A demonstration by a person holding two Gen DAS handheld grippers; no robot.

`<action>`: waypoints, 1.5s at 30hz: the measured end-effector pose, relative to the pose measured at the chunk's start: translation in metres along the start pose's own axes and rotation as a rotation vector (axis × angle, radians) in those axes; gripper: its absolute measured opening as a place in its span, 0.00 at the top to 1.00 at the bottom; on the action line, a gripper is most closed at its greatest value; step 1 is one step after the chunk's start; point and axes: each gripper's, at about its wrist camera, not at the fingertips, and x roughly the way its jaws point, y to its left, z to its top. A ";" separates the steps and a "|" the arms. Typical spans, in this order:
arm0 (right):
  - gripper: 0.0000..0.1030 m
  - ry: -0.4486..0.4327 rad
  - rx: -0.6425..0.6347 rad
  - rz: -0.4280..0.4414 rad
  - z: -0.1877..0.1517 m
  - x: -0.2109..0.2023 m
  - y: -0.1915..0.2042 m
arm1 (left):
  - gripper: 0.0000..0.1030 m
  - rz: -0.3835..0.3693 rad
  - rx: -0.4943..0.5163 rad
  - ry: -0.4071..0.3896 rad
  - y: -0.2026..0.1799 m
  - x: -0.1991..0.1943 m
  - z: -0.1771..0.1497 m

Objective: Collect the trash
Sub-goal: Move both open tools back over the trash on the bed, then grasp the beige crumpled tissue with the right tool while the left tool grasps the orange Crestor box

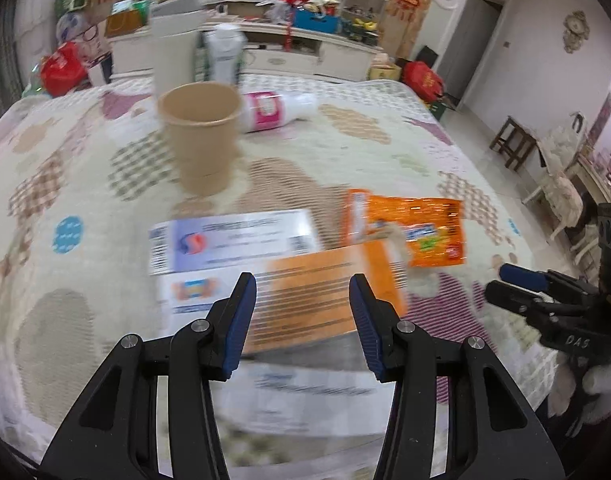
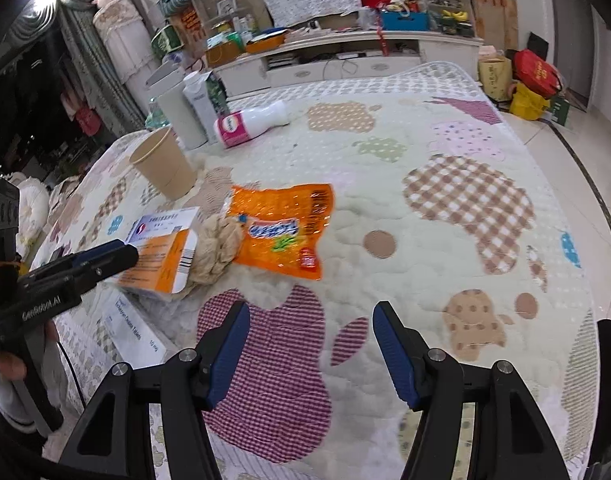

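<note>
Two tools (image 1: 303,300) (image 2: 311,328) parted, patchwork quilt (image 2: 445,200), cluttered sideboard (image 2: 369,60)

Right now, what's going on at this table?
A person holding a gripper in each hand is collecting trash off a quilted table. The left gripper is open and poised over an orange and white box, not gripping it. The right gripper is open over bare cloth, holding nothing. An orange snack bag, a crumpled tissue, an upright paper cup and a toppled white bottle are on the table.
</note>
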 end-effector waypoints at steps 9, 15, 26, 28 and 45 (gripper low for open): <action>0.40 0.031 -0.036 0.040 -0.001 0.014 0.024 | 0.55 0.079 -0.057 -0.012 0.050 0.004 0.011; 0.40 0.048 -0.054 0.045 -0.004 0.020 0.031 | 0.55 0.032 -0.009 0.016 0.044 0.028 0.025; 0.40 0.046 -0.054 0.048 -0.003 0.018 0.031 | 0.55 0.061 0.167 0.148 0.014 0.027 -0.007; 0.40 0.047 -0.060 0.054 -0.002 0.019 0.034 | 0.55 0.052 0.153 0.160 0.018 0.022 -0.015; 0.55 0.078 -0.085 0.124 0.044 0.081 0.080 | 0.55 -0.067 0.036 0.167 0.058 -0.003 -0.027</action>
